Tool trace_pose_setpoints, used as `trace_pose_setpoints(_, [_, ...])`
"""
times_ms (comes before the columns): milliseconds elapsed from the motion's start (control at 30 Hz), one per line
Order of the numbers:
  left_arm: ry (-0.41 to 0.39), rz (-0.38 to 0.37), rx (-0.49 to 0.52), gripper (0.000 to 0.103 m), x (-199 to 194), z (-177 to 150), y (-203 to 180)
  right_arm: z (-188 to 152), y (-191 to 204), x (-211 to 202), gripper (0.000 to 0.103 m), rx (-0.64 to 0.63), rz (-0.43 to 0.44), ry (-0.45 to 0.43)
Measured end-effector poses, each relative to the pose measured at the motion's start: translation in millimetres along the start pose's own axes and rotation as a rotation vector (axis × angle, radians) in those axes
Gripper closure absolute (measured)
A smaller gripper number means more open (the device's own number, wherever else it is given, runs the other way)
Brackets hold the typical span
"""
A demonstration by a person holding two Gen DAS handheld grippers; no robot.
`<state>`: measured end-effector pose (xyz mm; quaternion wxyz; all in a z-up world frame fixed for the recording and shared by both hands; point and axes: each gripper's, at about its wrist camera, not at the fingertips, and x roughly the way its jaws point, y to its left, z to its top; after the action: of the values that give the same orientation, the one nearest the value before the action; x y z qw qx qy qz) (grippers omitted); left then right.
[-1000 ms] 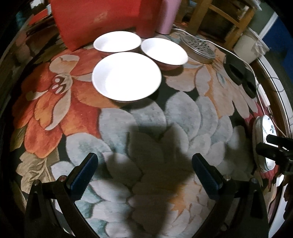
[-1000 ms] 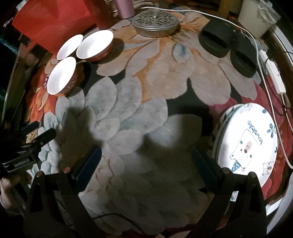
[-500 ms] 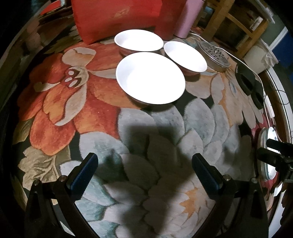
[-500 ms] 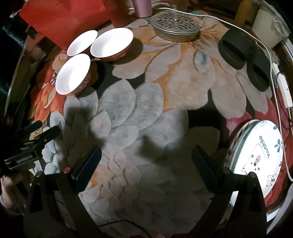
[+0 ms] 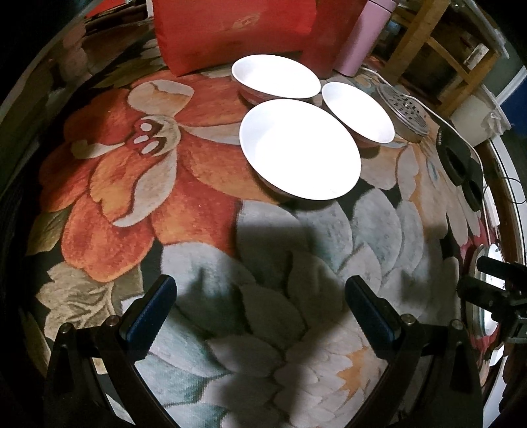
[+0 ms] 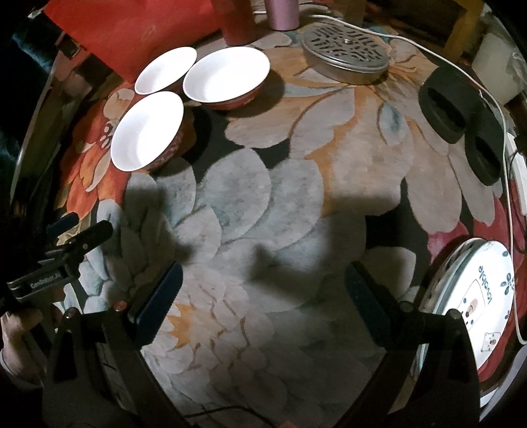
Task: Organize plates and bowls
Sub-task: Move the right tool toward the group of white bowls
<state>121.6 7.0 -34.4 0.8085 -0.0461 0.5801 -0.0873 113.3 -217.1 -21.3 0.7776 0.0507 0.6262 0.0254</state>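
Three white bowls with red outsides stand close together on a flowered rug: the nearest bowl (image 5: 299,148) (image 6: 147,130), a back bowl (image 5: 275,76) (image 6: 165,69) and a right bowl (image 5: 357,112) (image 6: 226,78). My left gripper (image 5: 260,307) is open and empty, well short of the nearest bowl. Over the rug's middle my right gripper (image 6: 263,296) is open and empty too. A stack of plates (image 6: 474,303), its top one printed with a cartoon bear, lies at the right edge, beside the right finger. In the left wrist view the plates (image 5: 487,289) are mostly hidden behind the right gripper.
A red cushion (image 5: 237,29) and a pink cylinder (image 5: 362,36) stand behind the bowls. A perforated metal lid (image 6: 346,54), a pair of black slippers (image 6: 461,121) and a white cable with a power strip (image 6: 513,184) lie at the right. A hand (image 6: 19,332) holds the left gripper.
Both grippers have moved forward and leftward: the bowls sit larger and further right in the left view, and the plate stack has slid toward the right edge.
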Motion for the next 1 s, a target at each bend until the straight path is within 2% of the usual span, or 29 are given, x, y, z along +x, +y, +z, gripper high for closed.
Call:
trace_pose_setpoints(567, [-0.003,0.009,-0.053,0.001,2,12,17,21,15,10,0.004,-0.053,-0.004,0.010])
trace_pose_setpoints(833, [-0.002,0.017,-0.068,0.001,6,16,22,28,26,17,0.004,-0.084,0.019,0.013])
trace_pose_setpoints(1000, [-0.004,0.010,-0.091,0.001,7,20,28,36,26,24,0.004,-0.061,0.053,0.018])
